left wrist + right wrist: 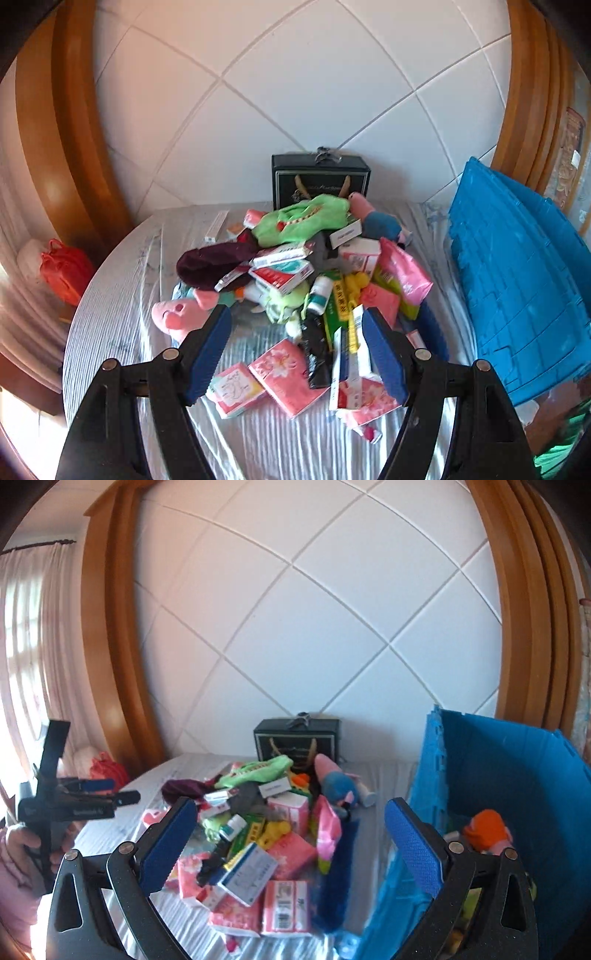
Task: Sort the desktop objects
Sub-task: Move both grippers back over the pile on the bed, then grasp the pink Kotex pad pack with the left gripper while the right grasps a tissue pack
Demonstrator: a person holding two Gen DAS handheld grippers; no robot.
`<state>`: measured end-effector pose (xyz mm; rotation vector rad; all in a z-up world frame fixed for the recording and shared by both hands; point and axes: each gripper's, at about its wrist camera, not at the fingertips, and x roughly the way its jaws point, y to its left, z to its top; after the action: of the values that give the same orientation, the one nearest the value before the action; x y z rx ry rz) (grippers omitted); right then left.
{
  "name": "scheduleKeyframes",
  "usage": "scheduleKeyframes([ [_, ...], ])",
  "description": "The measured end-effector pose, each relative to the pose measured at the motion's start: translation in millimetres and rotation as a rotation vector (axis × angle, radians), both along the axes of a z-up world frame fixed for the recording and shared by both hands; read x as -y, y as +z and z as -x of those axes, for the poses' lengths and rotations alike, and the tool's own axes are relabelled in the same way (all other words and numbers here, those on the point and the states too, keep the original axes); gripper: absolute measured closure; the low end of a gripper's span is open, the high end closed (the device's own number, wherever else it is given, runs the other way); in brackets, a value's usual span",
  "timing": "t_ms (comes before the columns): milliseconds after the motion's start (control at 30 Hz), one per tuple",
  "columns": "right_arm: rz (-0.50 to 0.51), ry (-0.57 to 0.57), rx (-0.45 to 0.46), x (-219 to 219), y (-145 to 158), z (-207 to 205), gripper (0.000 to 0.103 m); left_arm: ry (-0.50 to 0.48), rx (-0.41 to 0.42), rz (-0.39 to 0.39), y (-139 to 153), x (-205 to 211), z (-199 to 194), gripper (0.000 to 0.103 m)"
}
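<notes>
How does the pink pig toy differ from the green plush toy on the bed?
The pink pig toy lies on the striped sheet at the pile's near left edge; the green plush toy rests on top of the pile, farther back, near the black gift box. The pig is pale pink with a snout; the green one is bright green with a toothed mouth. The green one looks larger. Both are soft toys, and neither gripper touches them.

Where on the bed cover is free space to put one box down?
Bare striped cover lies left of the pig plush, toward the red bag. The pile crowds the middle up to the blue crate.
</notes>
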<state>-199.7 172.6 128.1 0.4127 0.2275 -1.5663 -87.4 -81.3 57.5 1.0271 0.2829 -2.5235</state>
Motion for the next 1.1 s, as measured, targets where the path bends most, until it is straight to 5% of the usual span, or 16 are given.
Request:
scheduleKeyframes([
  [233,-0.173,0.026,-0.013,42.6,-57.1,-32.0,0.0,0.124,0.106,-0.083,-91.1,66.5,-23.0,0.031],
  [533,-0.474,0.02,0.035,87.0,-161.4,-33.4,0.0,-0.067,0.339,-0.074,-195.6,95.6,-12.5,0.03],
  [667,-0.584,-0.027,0.052,98.8,-196.2,-25.4,0.0,-0.177,0.371,-0.144,-221.7,97.0,0.4,0.031],
  [867,-0.737,-0.072,0.07,108.5,-245.5,-13.9,0.0,-0.265,0.444,-0.06,-245.1,94.0,26.5,0.028],
  [1000,-0.809,-0.085,0.092,114.7,-270.4,-7.8,0.0,-0.266,0.482,-0.063,-255.0,96.9,42.2,0.022],
  [1100,-0.849,-0.095,0.094,120.9,-283.1,-5.2,0.0,-0.179,0.52,-0.14,-269.2,110.8,48.1,0.022],
])
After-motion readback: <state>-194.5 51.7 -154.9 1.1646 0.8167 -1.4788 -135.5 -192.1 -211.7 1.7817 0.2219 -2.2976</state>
